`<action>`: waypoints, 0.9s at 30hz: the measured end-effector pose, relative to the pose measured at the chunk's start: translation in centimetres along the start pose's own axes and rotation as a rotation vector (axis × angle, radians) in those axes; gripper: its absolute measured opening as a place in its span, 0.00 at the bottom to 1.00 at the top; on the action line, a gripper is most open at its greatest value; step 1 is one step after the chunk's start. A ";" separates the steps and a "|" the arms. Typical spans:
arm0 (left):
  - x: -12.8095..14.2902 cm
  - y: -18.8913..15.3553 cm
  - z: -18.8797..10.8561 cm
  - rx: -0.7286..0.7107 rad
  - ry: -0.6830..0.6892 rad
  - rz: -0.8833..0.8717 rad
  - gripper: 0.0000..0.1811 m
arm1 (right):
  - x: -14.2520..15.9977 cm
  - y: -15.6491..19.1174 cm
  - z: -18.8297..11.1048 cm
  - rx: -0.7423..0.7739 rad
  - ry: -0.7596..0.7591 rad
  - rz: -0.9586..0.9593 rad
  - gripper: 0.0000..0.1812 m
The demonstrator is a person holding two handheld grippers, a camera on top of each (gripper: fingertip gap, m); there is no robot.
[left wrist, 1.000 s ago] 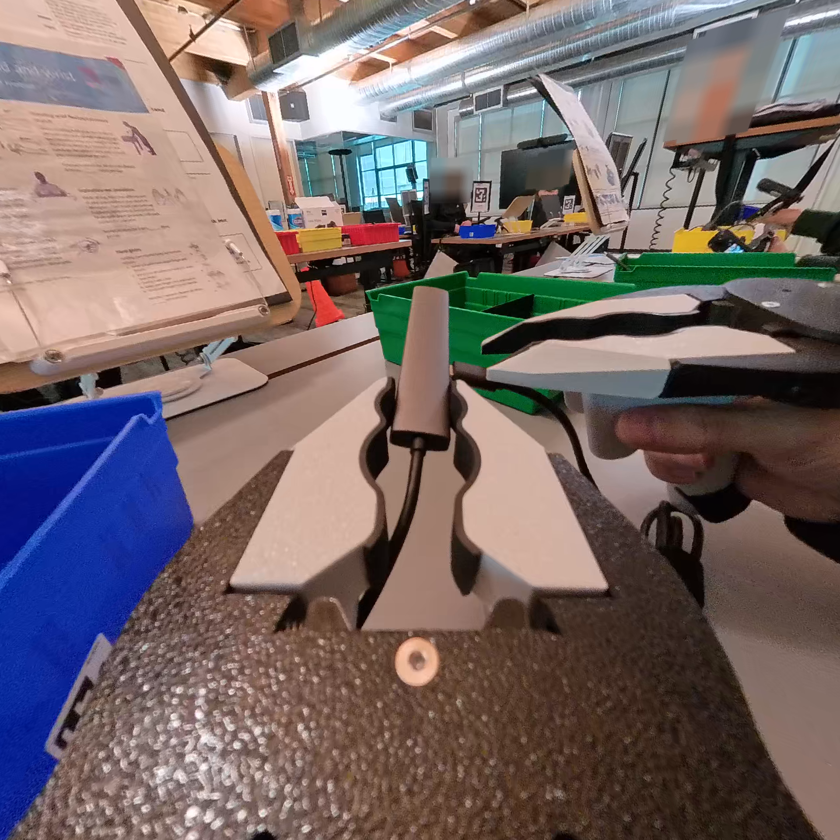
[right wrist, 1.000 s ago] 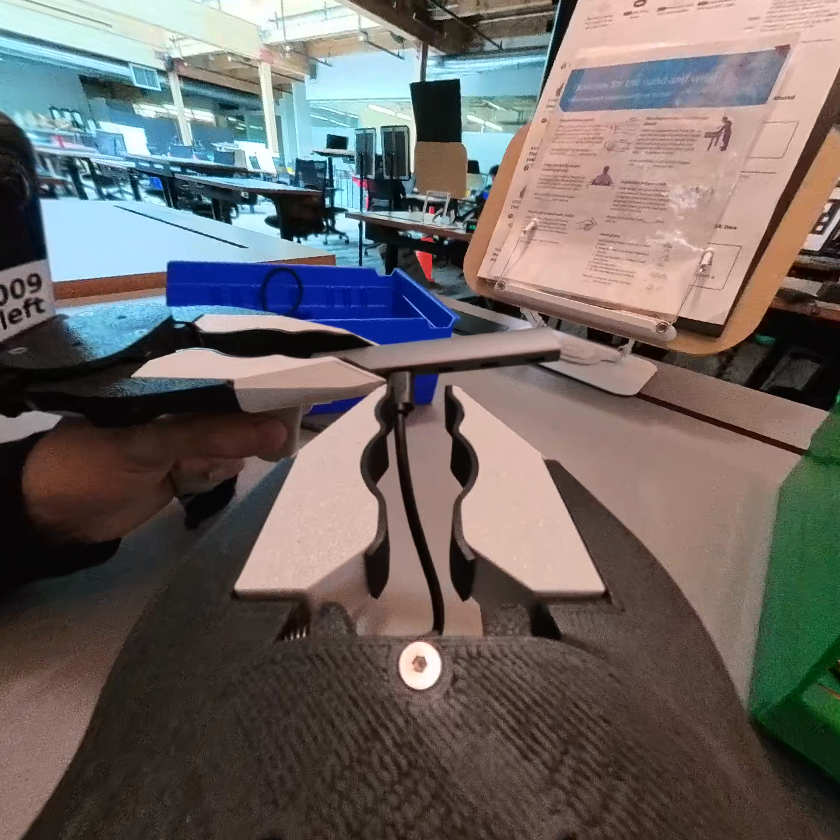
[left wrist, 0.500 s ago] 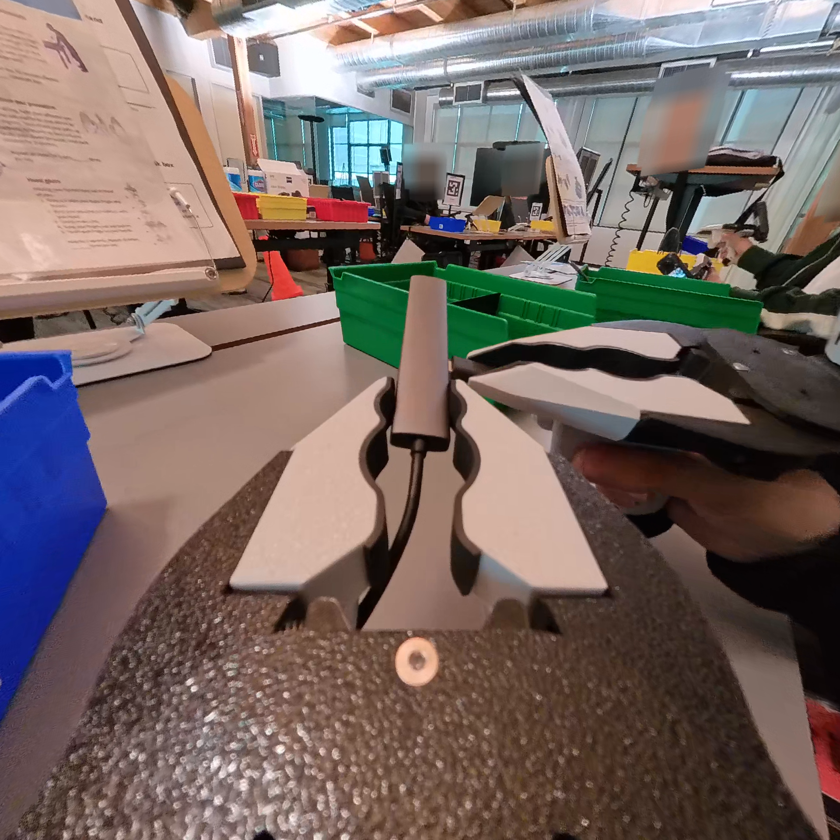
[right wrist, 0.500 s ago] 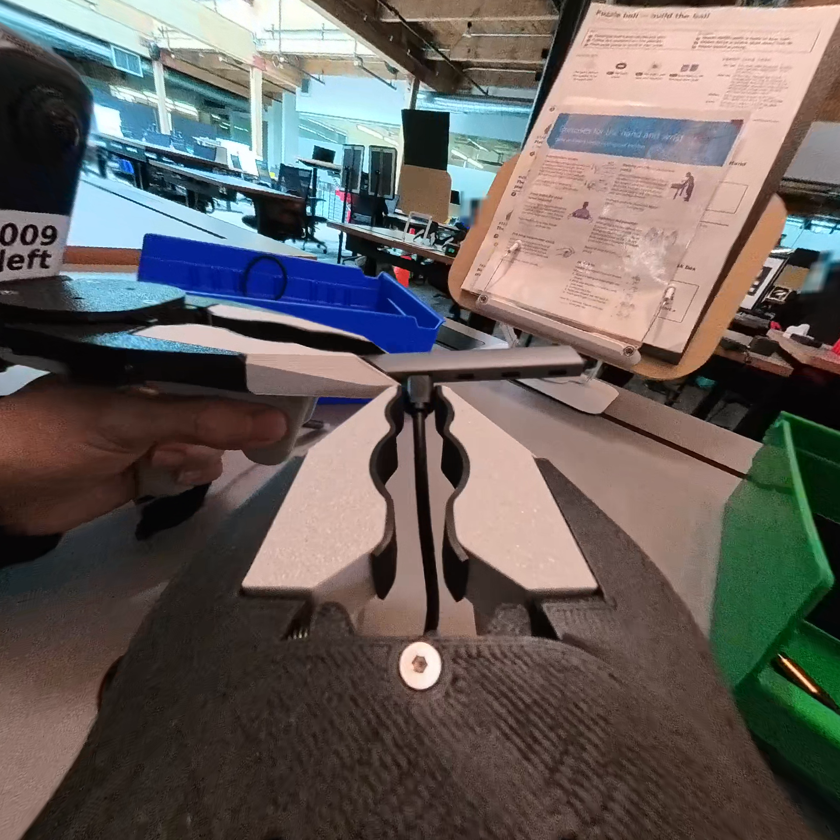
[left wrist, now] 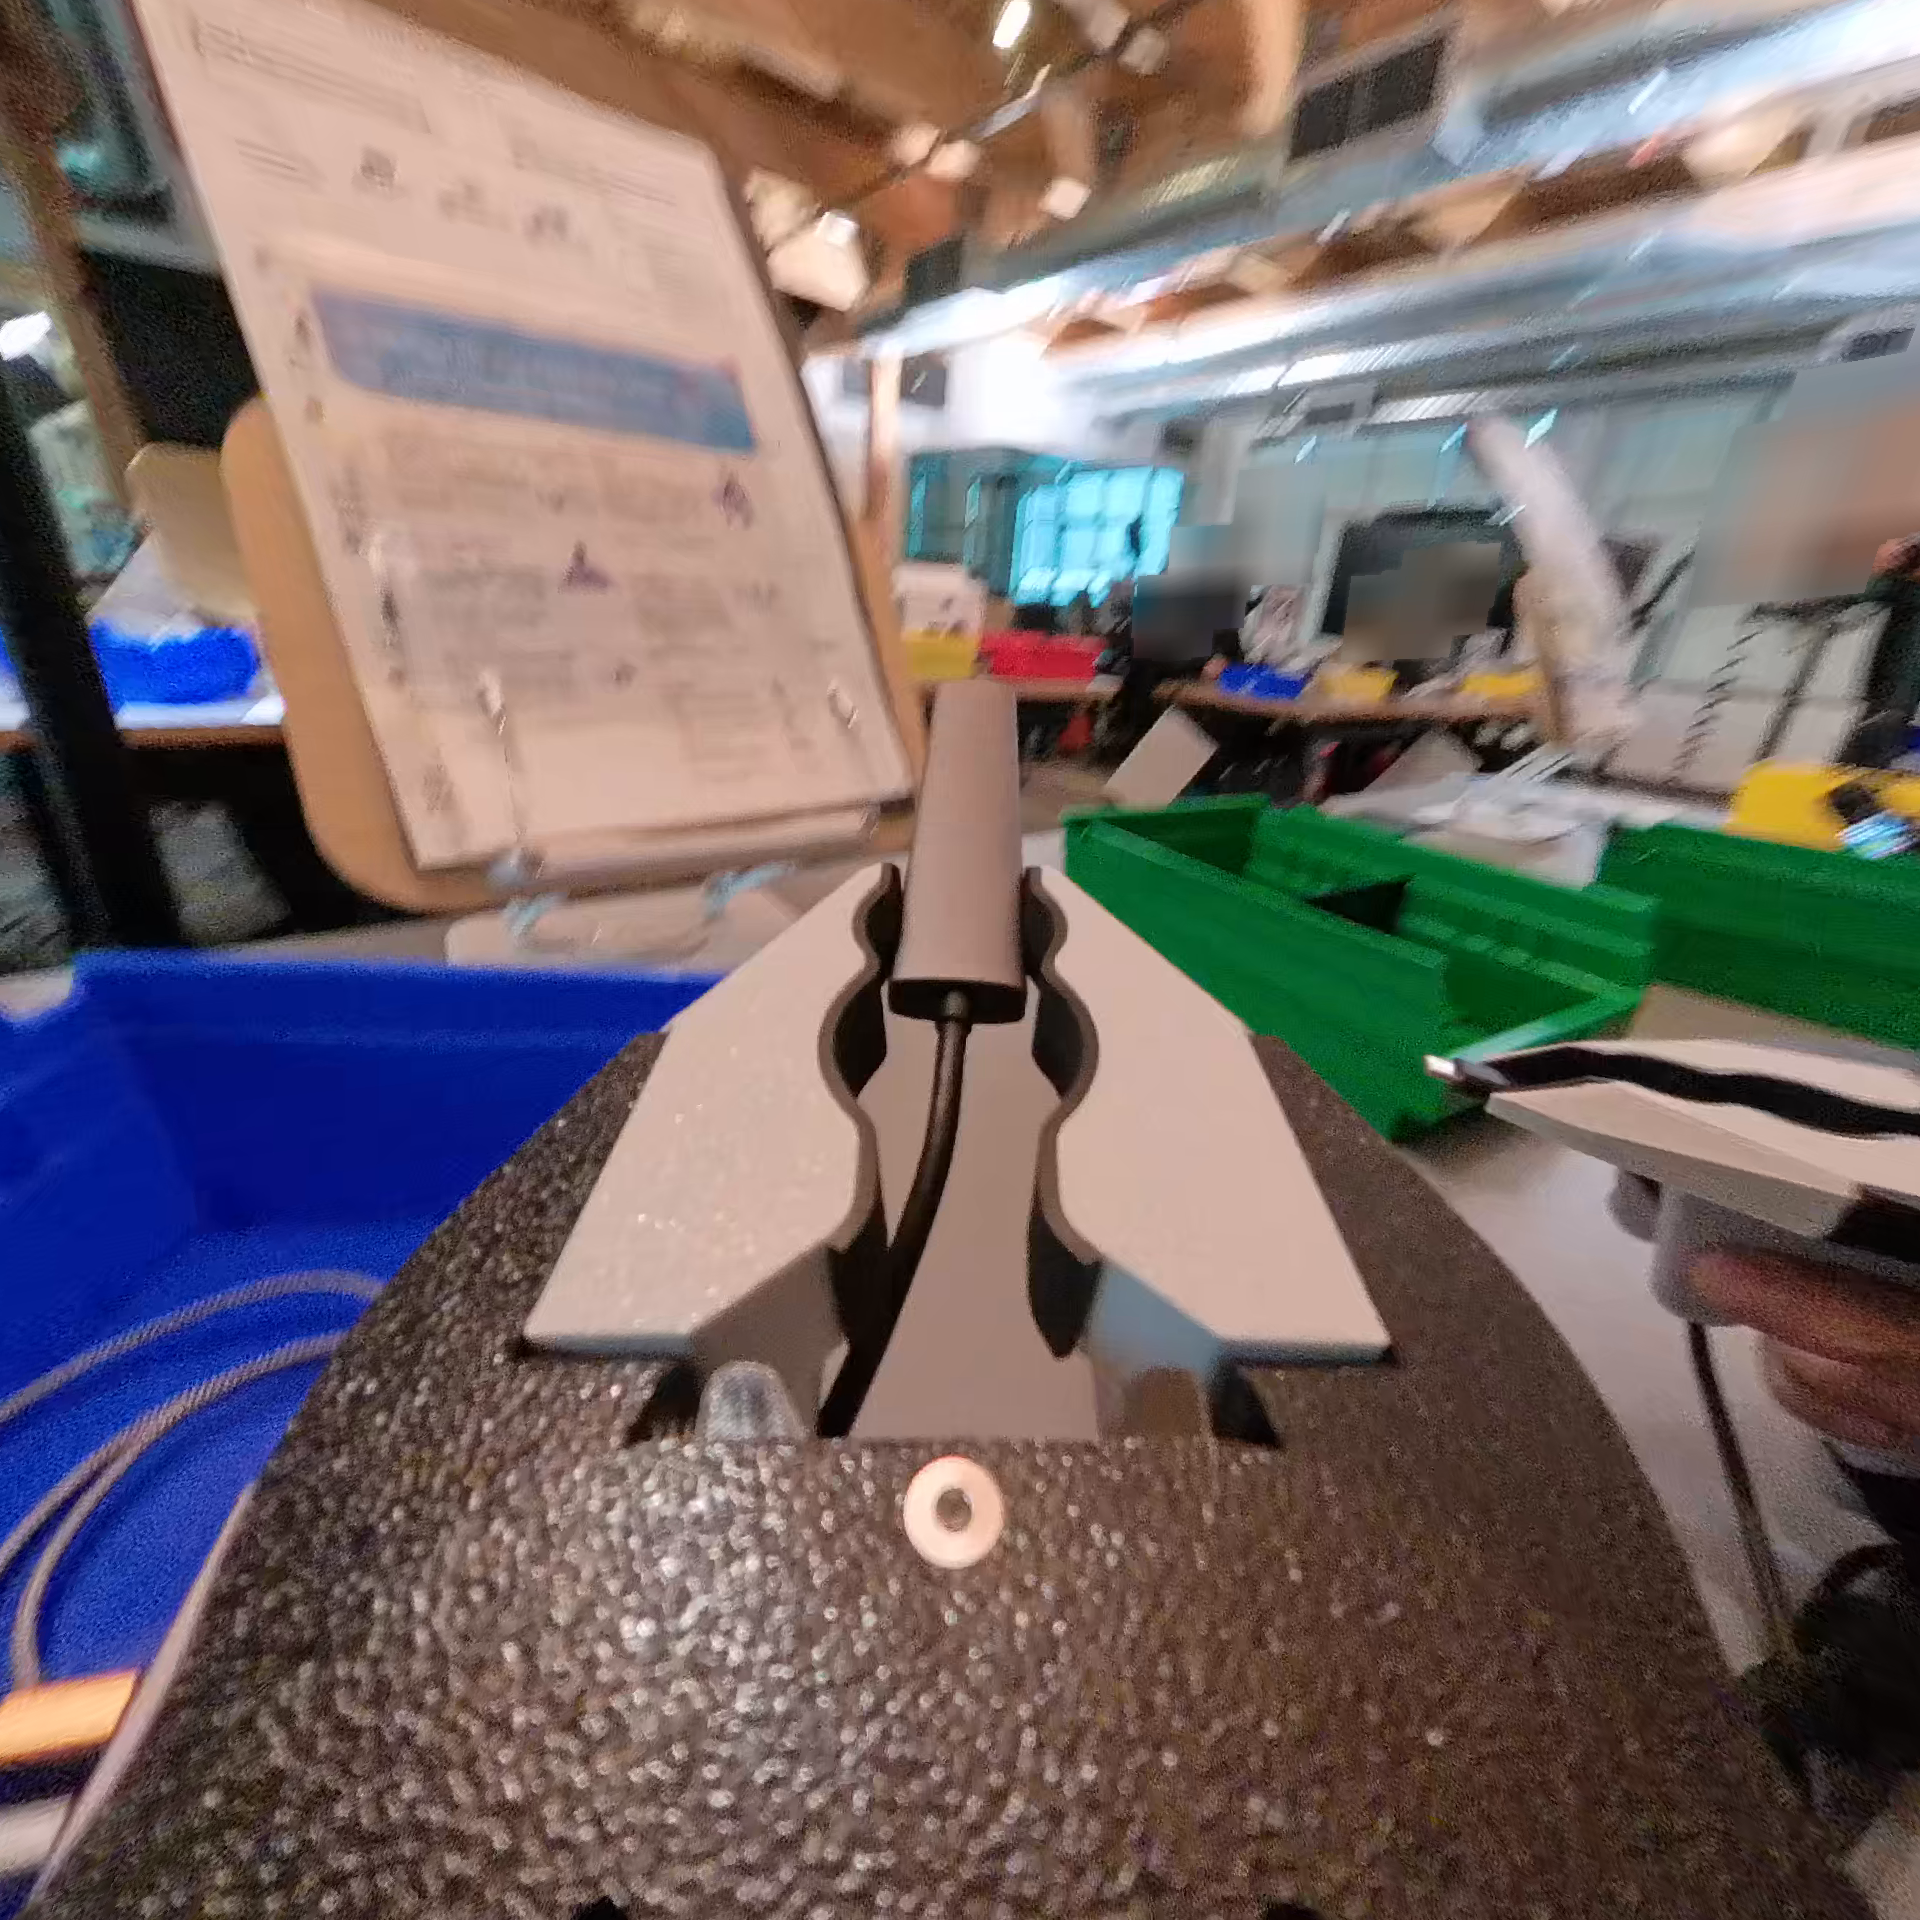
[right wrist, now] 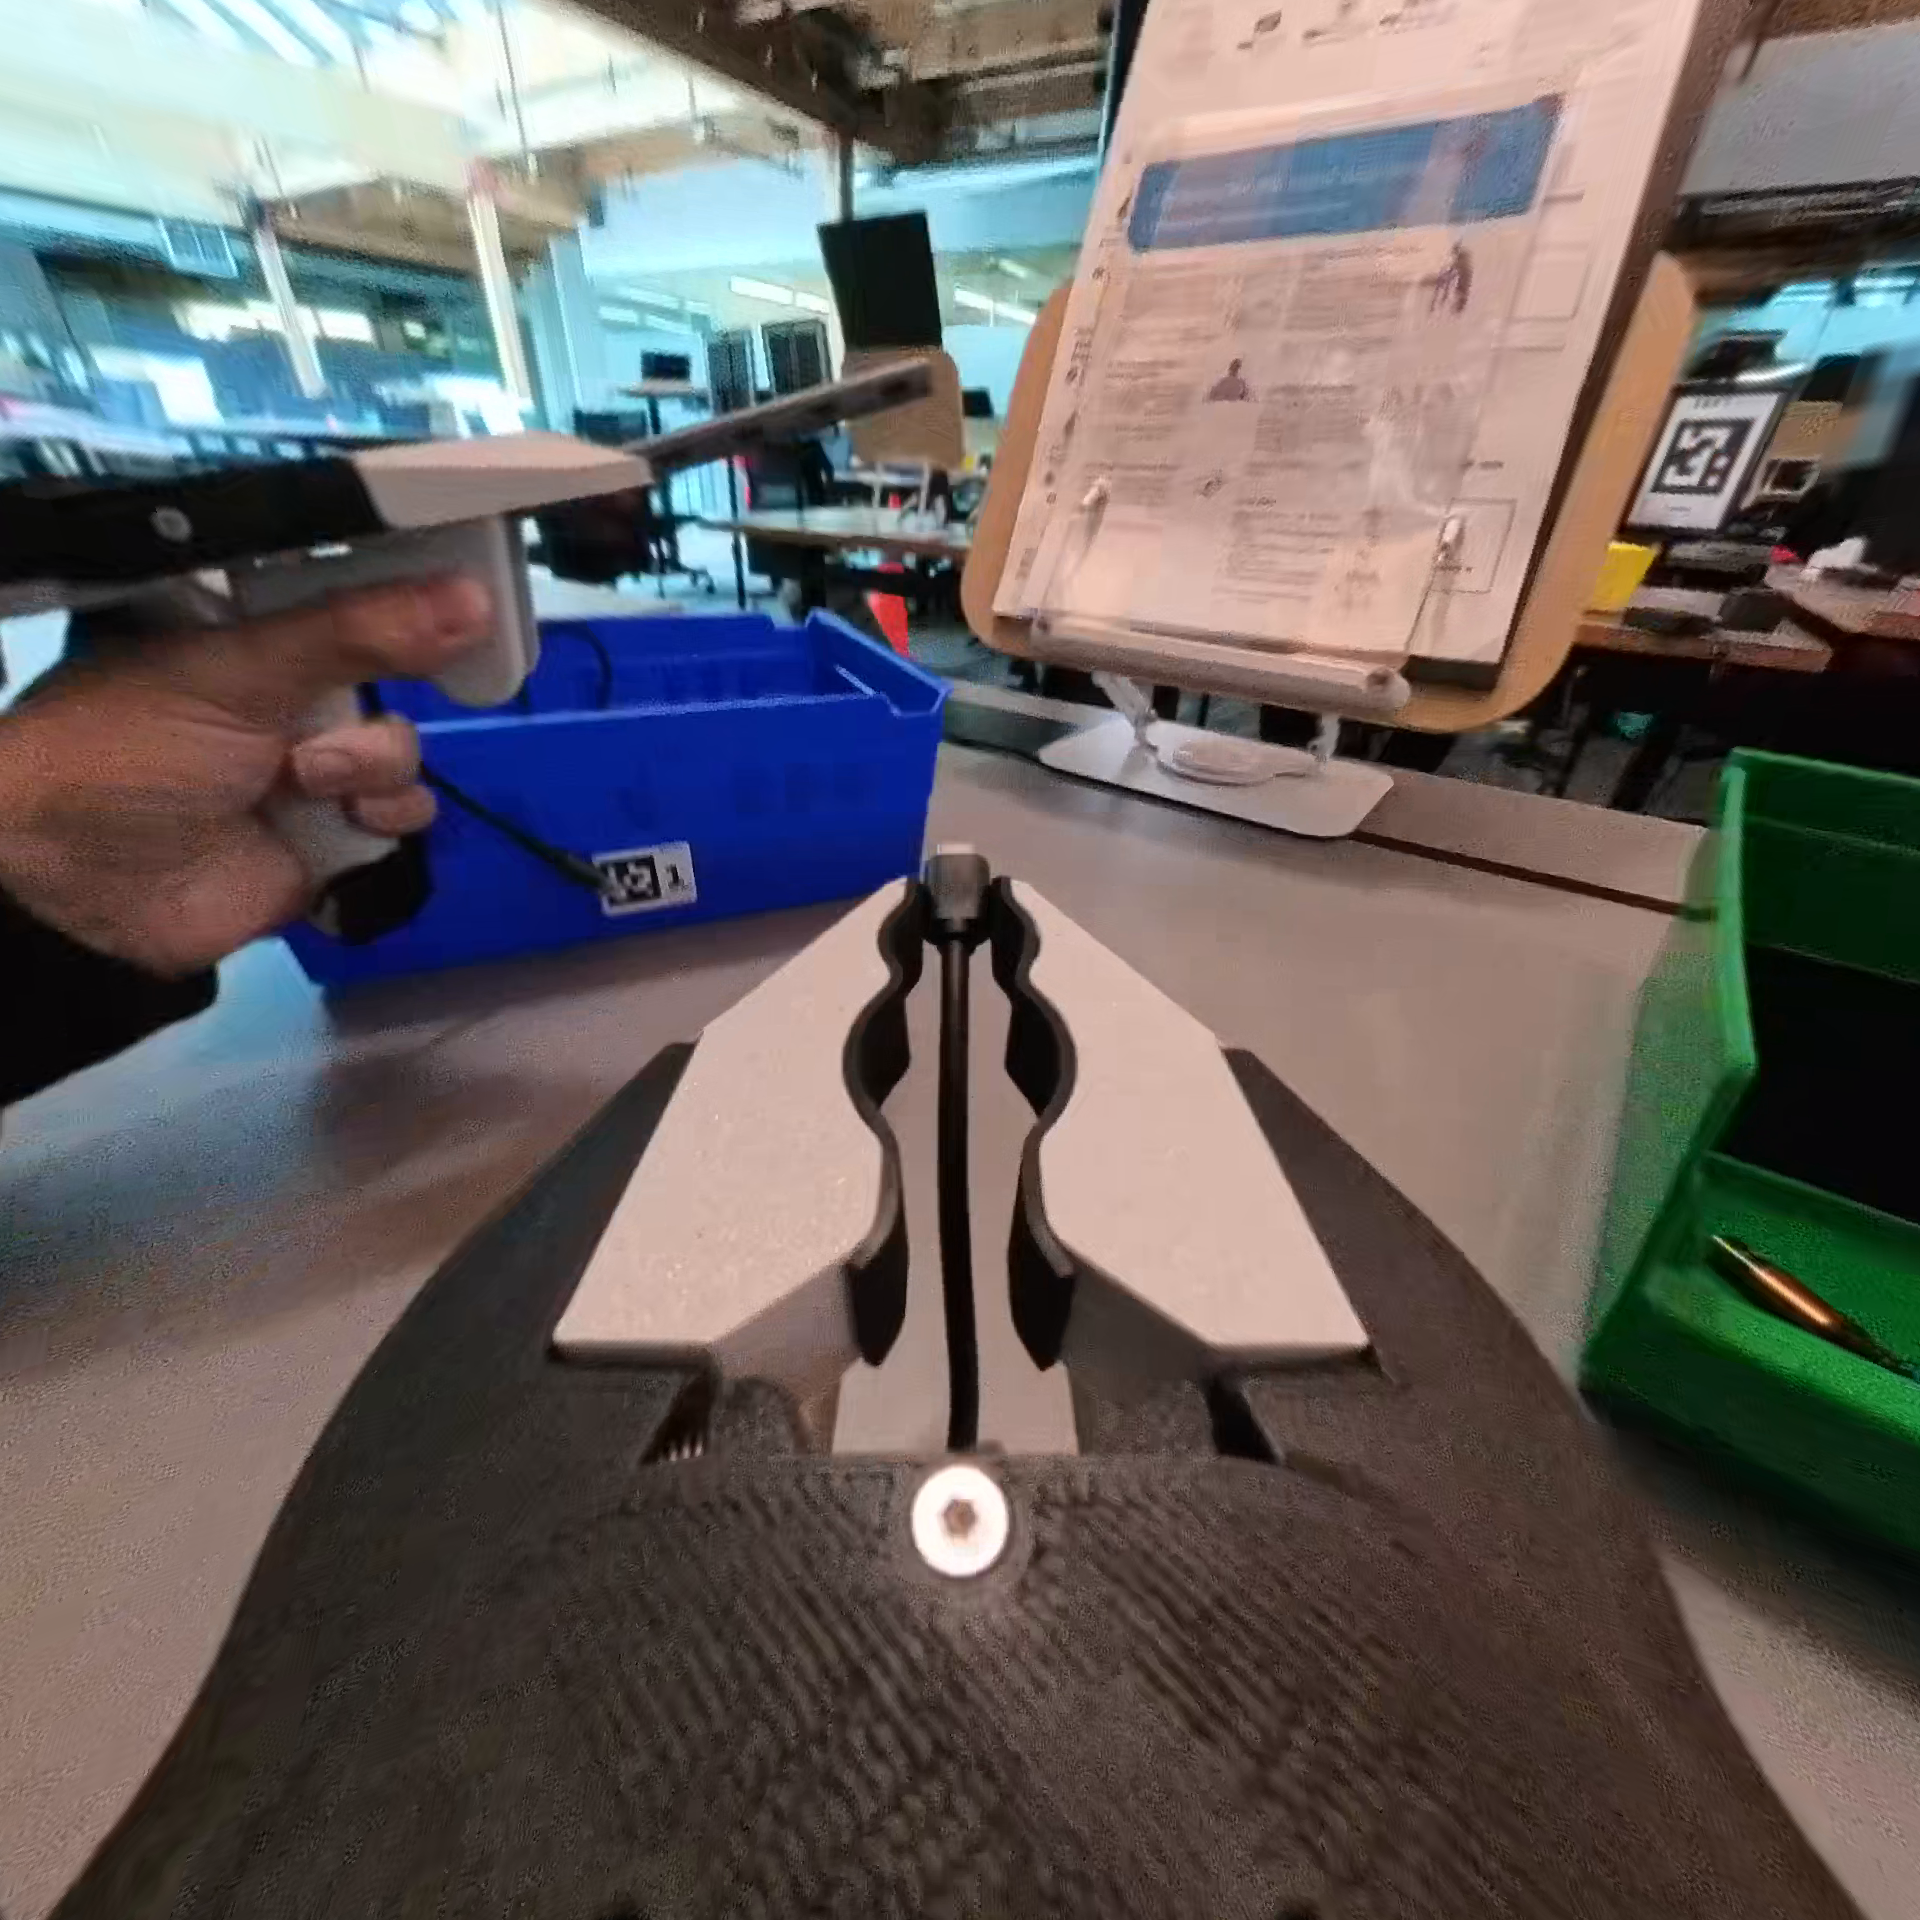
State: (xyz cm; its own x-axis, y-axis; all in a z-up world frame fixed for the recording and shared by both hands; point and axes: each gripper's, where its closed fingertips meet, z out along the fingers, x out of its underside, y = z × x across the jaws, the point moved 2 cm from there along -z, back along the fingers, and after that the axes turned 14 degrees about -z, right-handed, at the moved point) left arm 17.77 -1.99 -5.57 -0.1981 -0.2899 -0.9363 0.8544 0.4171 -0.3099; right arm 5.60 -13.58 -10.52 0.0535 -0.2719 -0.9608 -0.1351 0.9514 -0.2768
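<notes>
My left gripper (left wrist: 956, 883) is shut on a slim grey hub bar (left wrist: 961, 800), which points forward and up. The hub's own black cable (left wrist: 925, 1174) runs back between the fingers. My right gripper (right wrist: 956, 883) is shut on a black cable plug (right wrist: 951, 873) whose tip pokes out in front, with its cable running back between the fingers. The two grippers are apart. In the right wrist view the left gripper (right wrist: 623, 468) is raised at upper left, over the blue bin (right wrist: 675, 769), with the hub (right wrist: 790, 410) sticking out. The right gripper (left wrist: 1455, 1070) shows low at the right of the left wrist view.
The blue bin (left wrist: 260, 1143) holds a grey cable (left wrist: 156, 1403). Green bins (left wrist: 1351, 956) stand to the right, and one holds a brass-coloured piece (right wrist: 1797, 1299). A document stand (right wrist: 1299, 416) with printed sheets is at the back of the grey table (right wrist: 1299, 987).
The plug in my right gripper has come away from the hub's side. My left gripper has swung left and up with the hub, over the blue bin. The views are motion-blurred.
</notes>
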 end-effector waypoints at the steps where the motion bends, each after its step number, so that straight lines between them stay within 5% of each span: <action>1: -1.1 -0.7 -0.4 0.045 -0.029 -0.003 0.12 | -0.8 -0.6 -0.6 0.002 -0.031 0.010 0.06; 8: 0.0 -5.7 -0.6 0.230 0.043 0.053 0.12 | -9.4 -10.1 -5.0 0.205 -0.043 -0.361 0.06; 14: 0.7 -5.7 -0.4 0.269 0.076 0.014 0.12 | -10.5 -20.3 -4.9 0.296 0.068 -0.496 0.06; 18: 1.5 -5.4 -0.1 0.281 0.101 -0.016 0.12 | -5.8 -23.3 -2.5 0.295 0.218 -0.414 0.07; 21: 2.1 -5.1 0.0 0.281 0.121 -0.016 0.12 | -0.5 -22.1 -0.8 0.194 0.355 -0.345 0.07; 27: 2.5 -4.8 0.1 0.282 0.133 -0.020 0.11 | 7.2 -22.9 -1.2 0.206 0.711 -0.460 0.06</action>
State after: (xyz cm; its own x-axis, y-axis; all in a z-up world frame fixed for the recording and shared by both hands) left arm 13.19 -4.76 -6.38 -0.2611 -0.1723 -0.9498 0.9457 0.1518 -0.2875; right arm 7.87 -37.51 -11.13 -0.5811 -0.5957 -0.5545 -0.0664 0.7137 -0.6973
